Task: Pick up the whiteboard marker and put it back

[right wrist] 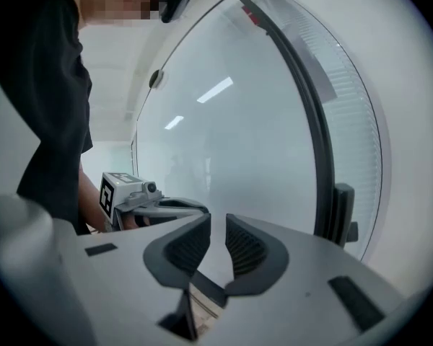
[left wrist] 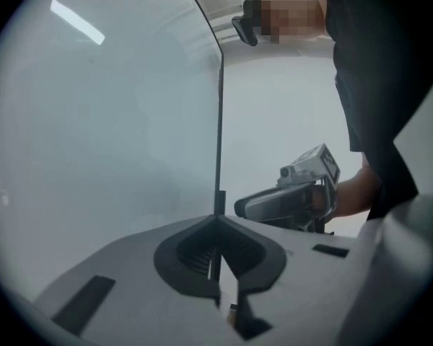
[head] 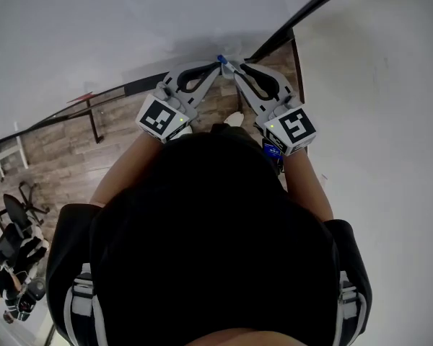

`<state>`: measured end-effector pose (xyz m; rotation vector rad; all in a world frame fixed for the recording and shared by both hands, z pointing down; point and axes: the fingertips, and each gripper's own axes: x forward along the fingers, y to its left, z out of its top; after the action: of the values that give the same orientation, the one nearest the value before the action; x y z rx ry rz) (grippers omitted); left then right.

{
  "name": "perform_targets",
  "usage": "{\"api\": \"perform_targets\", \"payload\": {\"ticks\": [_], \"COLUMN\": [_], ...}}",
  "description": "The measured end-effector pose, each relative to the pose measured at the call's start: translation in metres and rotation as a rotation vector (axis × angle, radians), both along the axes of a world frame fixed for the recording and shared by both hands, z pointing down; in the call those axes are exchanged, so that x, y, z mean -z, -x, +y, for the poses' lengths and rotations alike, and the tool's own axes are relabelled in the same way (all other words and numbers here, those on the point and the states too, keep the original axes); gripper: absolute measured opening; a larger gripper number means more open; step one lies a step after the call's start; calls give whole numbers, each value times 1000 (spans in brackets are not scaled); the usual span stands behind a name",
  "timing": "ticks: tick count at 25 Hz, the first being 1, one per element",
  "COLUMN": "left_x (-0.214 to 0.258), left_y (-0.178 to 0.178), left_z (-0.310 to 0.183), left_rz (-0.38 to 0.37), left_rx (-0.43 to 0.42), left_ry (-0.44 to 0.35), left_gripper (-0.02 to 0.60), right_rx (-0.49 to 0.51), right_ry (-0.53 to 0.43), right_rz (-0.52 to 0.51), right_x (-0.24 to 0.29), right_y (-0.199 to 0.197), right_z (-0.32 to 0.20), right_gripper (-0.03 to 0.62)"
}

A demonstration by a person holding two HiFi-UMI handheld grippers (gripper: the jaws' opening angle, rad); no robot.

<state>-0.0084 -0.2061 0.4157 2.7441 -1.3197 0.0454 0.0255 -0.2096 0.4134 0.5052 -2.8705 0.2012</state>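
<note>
2 grippers up at board: left gripper pinched shut, right gripper half open, empty. Blue speck between tips, probably marker: likely light, rigid, slick; take mid-barrel

Brown wood-grain floor, white wall

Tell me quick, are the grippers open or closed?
Left gripper: closed, nothing visible between its jaws.
Right gripper: open, empty.
</note>
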Motion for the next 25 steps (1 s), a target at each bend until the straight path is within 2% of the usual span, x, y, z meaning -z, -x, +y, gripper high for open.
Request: {"api": "perform_targets", "payload": {"ticks": [3,7,11,20,25], "left_x": [6,13,19,22,3], "left_y": [-4,-7,-7,-5,-7], "left_z": [2,5,7,11,2], "left_rz": [8,9,19,17,-4], "left_rx": [-19,-38,-43,-60,-56], "left_ry": [-6,-17,-26,-28,-17], "left_gripper": [5,5,5,5,5], "right_rx": [-37,-108,-141,-155,-151], "right_ry": [-70,-111,-111,-120,-119], "right_rz": [-32,-38,-67,-55,-75], "right_x": [19,23,21,20,4], "right_y": [-2,-10,-14,-12,-17], "right_z": [4,1,3,6,-3], "right_gripper": [51,33,2,0,0]}}
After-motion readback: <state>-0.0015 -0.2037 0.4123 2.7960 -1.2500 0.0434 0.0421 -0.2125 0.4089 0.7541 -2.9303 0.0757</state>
